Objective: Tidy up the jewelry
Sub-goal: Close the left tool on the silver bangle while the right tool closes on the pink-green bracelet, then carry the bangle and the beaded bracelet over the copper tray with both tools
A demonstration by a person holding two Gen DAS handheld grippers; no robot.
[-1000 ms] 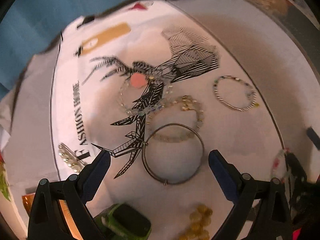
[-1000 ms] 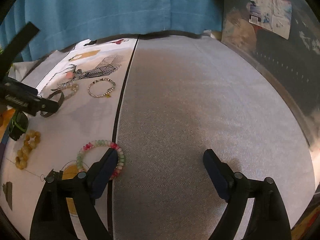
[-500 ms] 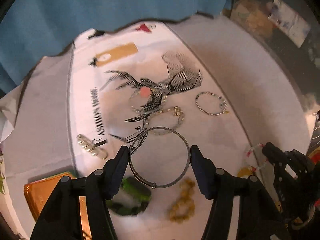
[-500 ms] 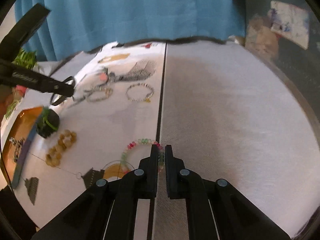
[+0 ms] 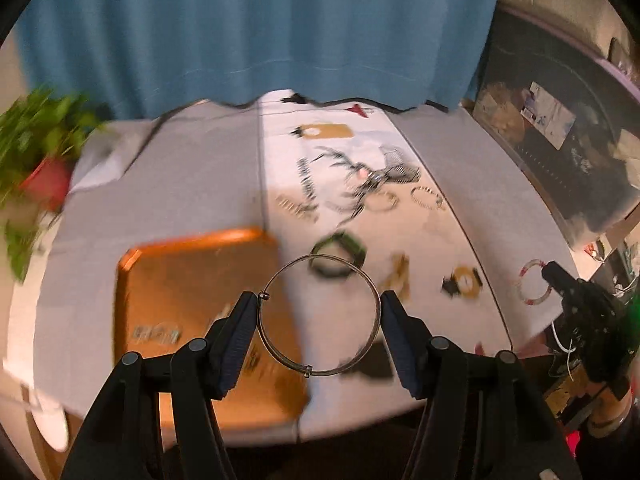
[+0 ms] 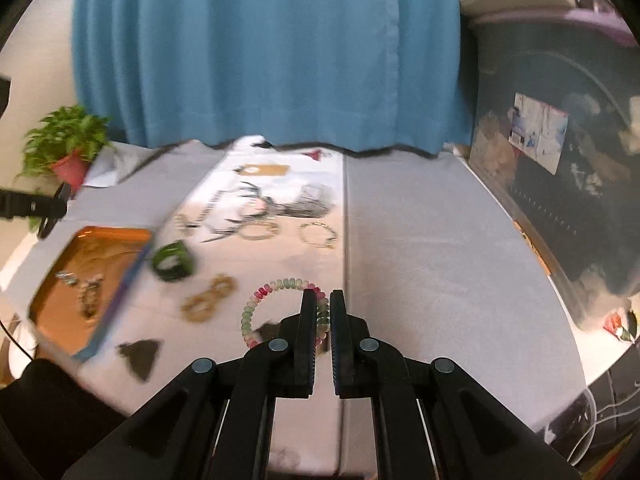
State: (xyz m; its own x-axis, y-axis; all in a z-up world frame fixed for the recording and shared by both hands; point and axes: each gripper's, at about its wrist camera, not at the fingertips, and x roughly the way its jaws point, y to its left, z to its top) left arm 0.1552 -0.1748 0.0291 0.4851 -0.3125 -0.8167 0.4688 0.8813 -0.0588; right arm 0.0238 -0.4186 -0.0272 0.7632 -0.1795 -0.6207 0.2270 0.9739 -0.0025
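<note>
My left gripper [image 5: 318, 312] is shut on a thin metal bangle [image 5: 280, 280] and holds it up in the air, above the right edge of an orange tray [image 5: 176, 272]. The tray [image 6: 108, 236] holds a few small pieces of jewelry [image 6: 86, 292]. My right gripper [image 6: 324, 302] is shut on a pink, green and white beaded bracelet [image 6: 276, 285], lifted over the white printed cloth [image 6: 280, 256]. The right gripper also shows in the left wrist view [image 5: 560, 276], with the bracelet [image 5: 528, 286] hanging from it.
On the cloth lie a green and black bracelet [image 6: 174, 260], an amber bead bracelet [image 6: 208, 298], a thin beaded bracelet [image 6: 318, 235] and pale bead bracelets [image 6: 256, 230]. A potted plant [image 6: 66, 148] stands at the far left. A blue curtain [image 6: 260, 52] hangs behind.
My left gripper closed on the metal bangle, lifted it off the cloth and carried it left toward the tray. My right gripper closed on the beaded bracelet and raised it.
</note>
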